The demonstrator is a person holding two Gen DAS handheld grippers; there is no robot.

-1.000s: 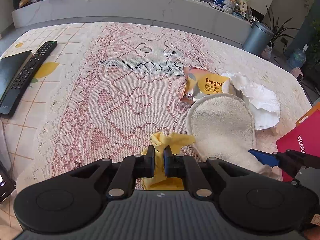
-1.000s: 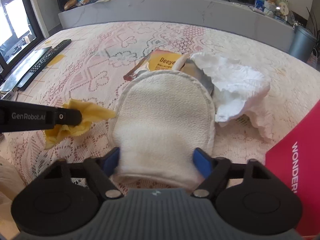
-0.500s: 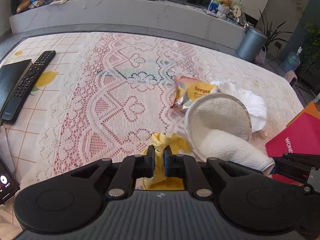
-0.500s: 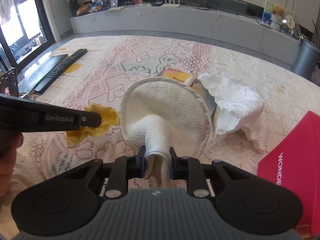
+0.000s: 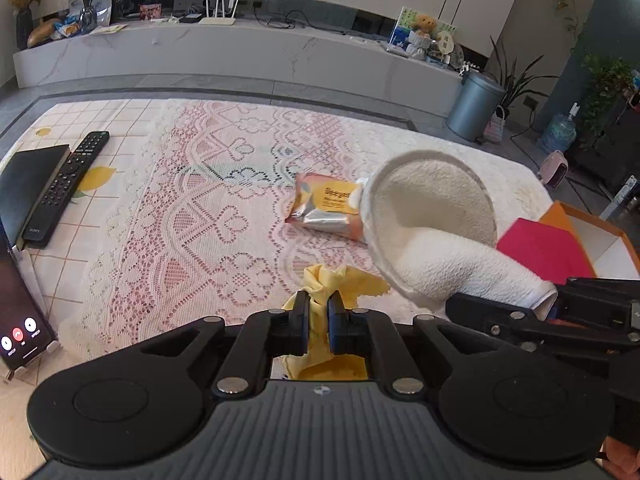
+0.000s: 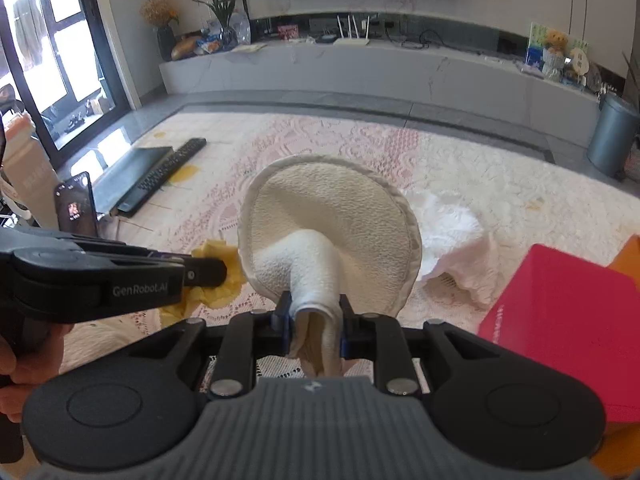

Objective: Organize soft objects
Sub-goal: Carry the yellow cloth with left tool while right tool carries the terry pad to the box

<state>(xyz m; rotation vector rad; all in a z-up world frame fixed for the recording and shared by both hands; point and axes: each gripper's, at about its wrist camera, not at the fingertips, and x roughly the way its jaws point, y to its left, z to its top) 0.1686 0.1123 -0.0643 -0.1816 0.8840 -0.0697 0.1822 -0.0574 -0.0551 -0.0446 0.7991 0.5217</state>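
Landmark for all positions: cream round mitt.

Lace cloth (image 5: 192, 216) covers the tabletop; pink-and-white pattern, spread under everything listed below.

Red box (image 6: 560, 320) sits to the right of the mitt, near it, not touching as far as the right wrist view shows. An orange box edge (image 5: 592, 220) shows just behind the red one.

Cream round mitt (image 6: 332, 216): textured terry, round disc with stitched rim. Its lower part is bunched into a tube that runs back into the right hand-held gripper (image 6: 314, 326). Jaws are pinched narrowly on that bunched fabric, blue pads pressing both sides. The disc stands raised and tilted; whether it clears the cloth entirely cannot be told.

White crumpled cloth (image 6: 452, 240) lies on the lace just right of and behind the mitt, partly hidden by its rim.

Black flat case (image 5: 24, 188) and remote control (image 5: 64, 188) lie side by side, well to the left of the mitt.

Orange snack packet (image 5: 324, 208) lies flat just left of the mitt, its right end hidden behind the rim.

Yellow cloth (image 5: 344, 284) sits below-left of the mitt, close to its rim. Left hand-held gripper (image 5: 319, 312): jaws nearly closed, clamping a fold of the yellow fabric; loose ends hang below the pads.

Phone (image 5: 18, 320), screen lit, far left of the mitt.
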